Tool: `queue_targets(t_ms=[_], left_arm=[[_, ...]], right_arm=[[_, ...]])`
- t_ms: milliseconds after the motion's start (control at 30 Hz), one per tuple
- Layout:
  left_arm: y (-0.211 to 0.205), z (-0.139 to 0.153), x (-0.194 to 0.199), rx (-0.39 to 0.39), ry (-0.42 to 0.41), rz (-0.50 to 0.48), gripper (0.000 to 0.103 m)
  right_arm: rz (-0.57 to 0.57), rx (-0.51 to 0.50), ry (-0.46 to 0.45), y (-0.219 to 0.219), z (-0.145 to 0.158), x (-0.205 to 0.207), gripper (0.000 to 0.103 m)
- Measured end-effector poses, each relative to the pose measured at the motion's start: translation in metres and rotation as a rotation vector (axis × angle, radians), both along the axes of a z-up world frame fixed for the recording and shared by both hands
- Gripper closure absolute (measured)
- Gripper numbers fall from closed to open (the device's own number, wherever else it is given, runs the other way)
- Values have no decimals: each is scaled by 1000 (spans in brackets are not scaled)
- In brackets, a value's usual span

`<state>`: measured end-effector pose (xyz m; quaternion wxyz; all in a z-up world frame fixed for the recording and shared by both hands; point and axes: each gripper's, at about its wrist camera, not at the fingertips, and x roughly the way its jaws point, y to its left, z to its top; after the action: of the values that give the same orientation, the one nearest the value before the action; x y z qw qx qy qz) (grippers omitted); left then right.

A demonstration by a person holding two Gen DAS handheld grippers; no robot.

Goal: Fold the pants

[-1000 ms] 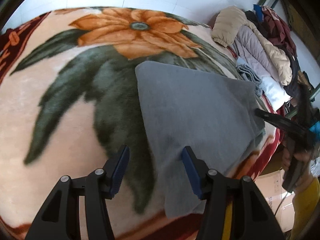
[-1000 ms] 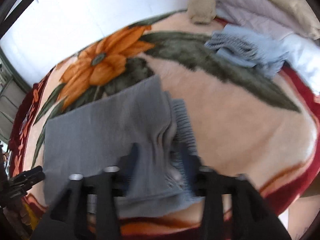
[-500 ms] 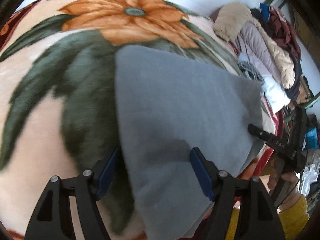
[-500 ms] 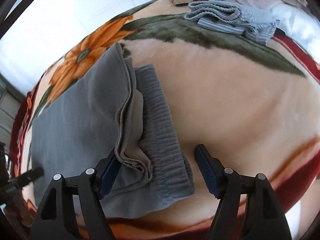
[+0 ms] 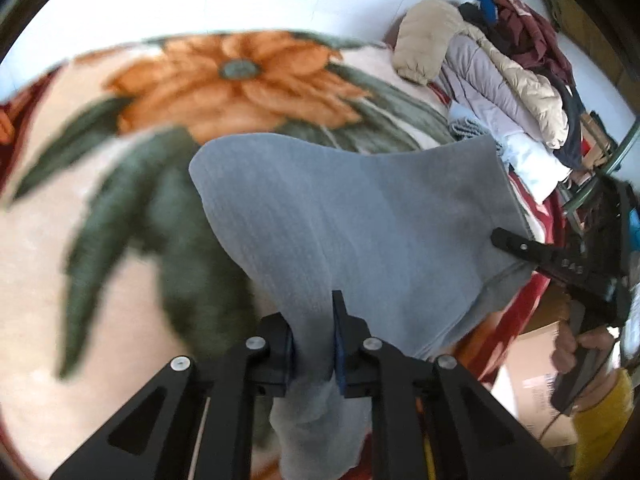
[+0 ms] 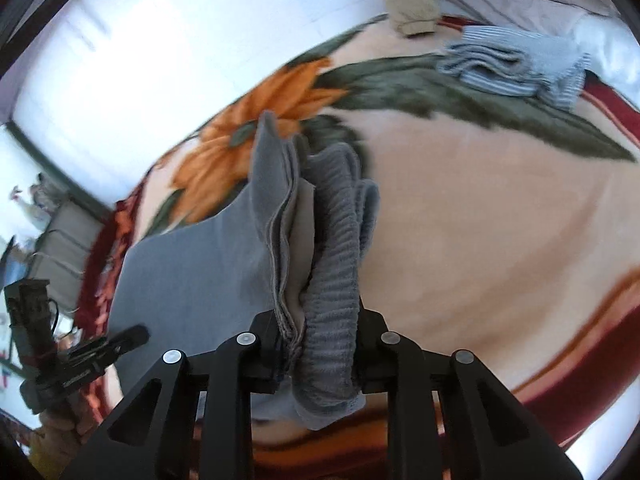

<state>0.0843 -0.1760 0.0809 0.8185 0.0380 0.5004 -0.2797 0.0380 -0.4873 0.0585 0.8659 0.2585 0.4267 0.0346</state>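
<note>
The grey pants (image 5: 360, 220) lie folded on the flowered blanket (image 5: 100, 264), their near edge raised off it. My left gripper (image 5: 314, 332) is closing, its blue pads pinching the near left end of the cloth, which hangs below the jaws. In the right wrist view my right gripper (image 6: 316, 328) is closing on the bunched layers at the ribbed waistband (image 6: 340, 240), and the pants (image 6: 192, 272) spread away to the left. Each gripper shows in the other's view: the right gripper (image 5: 506, 240) at the cloth's right edge, the left gripper (image 6: 128, 336) at its lower left.
A pile of jackets (image 5: 500, 60) sits at the blanket's far right. A folded blue-grey striped cloth (image 6: 516, 68) lies in front of it. A cardboard box (image 5: 536, 368) stands below the bed's edge. A person's hand (image 5: 576, 348) and yellow sleeve (image 5: 600, 420) hold the right gripper.
Both grippers went from wide open around the pants' near edge to clamped on it. The near edge has lifted off the blanket and bunches up at the waistband.
</note>
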Motion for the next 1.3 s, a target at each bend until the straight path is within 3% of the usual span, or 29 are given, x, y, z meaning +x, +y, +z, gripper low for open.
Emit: queue_targets(t_ms=[133,333,467,667,767,867,933,1067,1200,1300], left_arm=[[38,22,-1,-18,-4,41,88],[112,34,-5,25,-38,128,88],[161,28,-3,40,-50,190,88],[198,0,17,62,-24,235,87],[208,-24,28,92,14,266,79],[218,-40,32,115,41,306,60],[228,-43,31,111,35,328,45],[243,-32,29,105,29,356,44],[243,-3,31,74,-37,354,45],[235,10,41,27,-62,345,45]], right_arm=[[84,18,-27,46,16,4,78],[198,11,-56,113,25,18,78],[250,-20,-43,154,17,35,78],[255,-110,40,188,-18,54,75],[229,-180,92,187,-37,59,66],[232,-146,100,177,-44,58,63],[241,-143,115,171,-41,56,62],[222,-184,107,168,-19,48,62],[228,-246,-2,176,20,45,62],[286,-226,-47,192,31,60,62]])
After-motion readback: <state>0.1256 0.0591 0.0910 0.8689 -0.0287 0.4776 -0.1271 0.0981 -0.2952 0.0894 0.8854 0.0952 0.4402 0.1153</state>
